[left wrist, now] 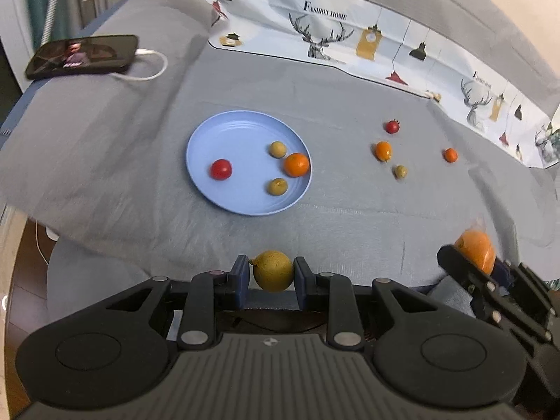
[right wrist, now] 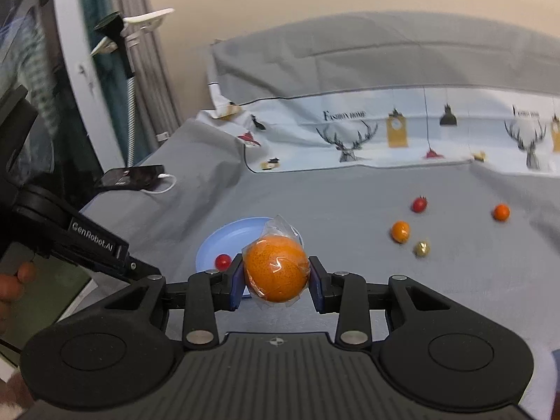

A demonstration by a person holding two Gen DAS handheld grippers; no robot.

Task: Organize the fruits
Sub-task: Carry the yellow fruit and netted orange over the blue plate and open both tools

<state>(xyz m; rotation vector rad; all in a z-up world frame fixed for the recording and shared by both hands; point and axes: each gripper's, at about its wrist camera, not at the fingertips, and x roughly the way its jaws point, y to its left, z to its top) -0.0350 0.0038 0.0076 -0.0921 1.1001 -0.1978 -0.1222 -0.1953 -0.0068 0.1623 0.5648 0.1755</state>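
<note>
My left gripper is shut on a yellow-green round fruit, held above the grey cloth in front of the blue plate. The plate holds a red tomato, an orange fruit and two yellow-green fruits. My right gripper is shut on a plastic-wrapped orange; that orange also shows at the left wrist view's right edge. Loose on the cloth lie a red tomato, two small orange fruits and a yellow-green fruit. The blue plate sits behind the orange.
A phone on a white cable lies at the far left on the grey cloth. A printed sheet with deer pictures runs along the back. A clip-on holder stands by the curtain. A person's hand holds the left gripper.
</note>
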